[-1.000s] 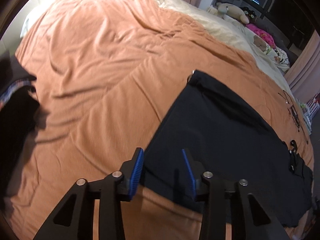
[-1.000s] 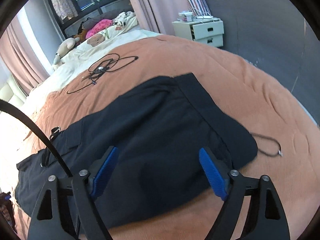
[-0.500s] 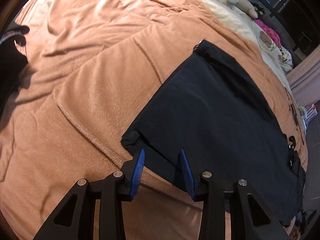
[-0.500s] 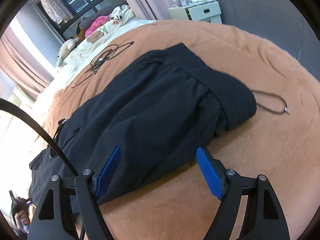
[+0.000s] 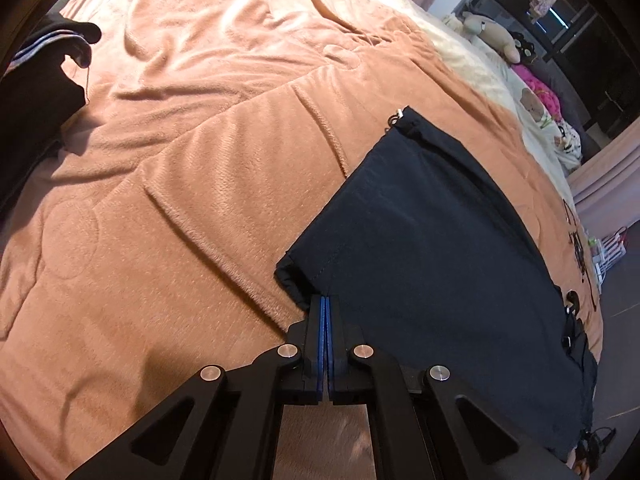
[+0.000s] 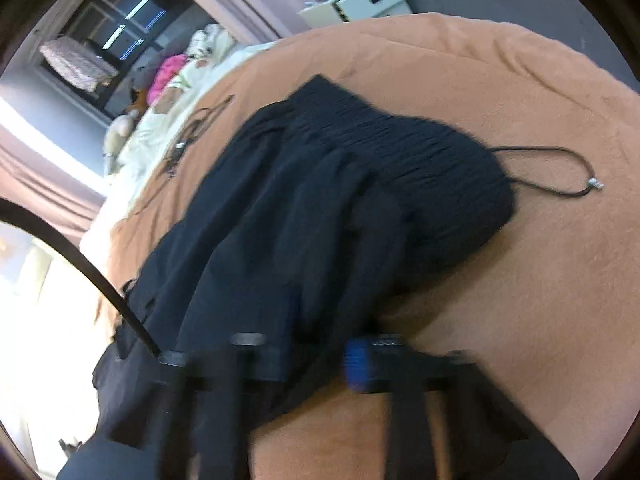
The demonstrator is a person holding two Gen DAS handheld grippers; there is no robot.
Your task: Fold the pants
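Note:
Black pants lie flat on an orange blanket. My left gripper is closing, its blue pads pressed together on the near corner of the leg hem. In the blurred right wrist view the pants show their gathered waistband, and a drawstring trails onto the blanket. My right gripper is closing on the near edge of the pants below the waistband, with dark cloth bunched between its fingers.
A pile of dark clothes lies at the blanket's far left. Plush toys and a cream sheet sit at the head of the bed. Loose cables lie beyond the pants. A white nightstand stands past the bed.
Both grippers came down to the near edge of the pants and went from open to closed on the cloth. The right wrist rolled, tilting its view.

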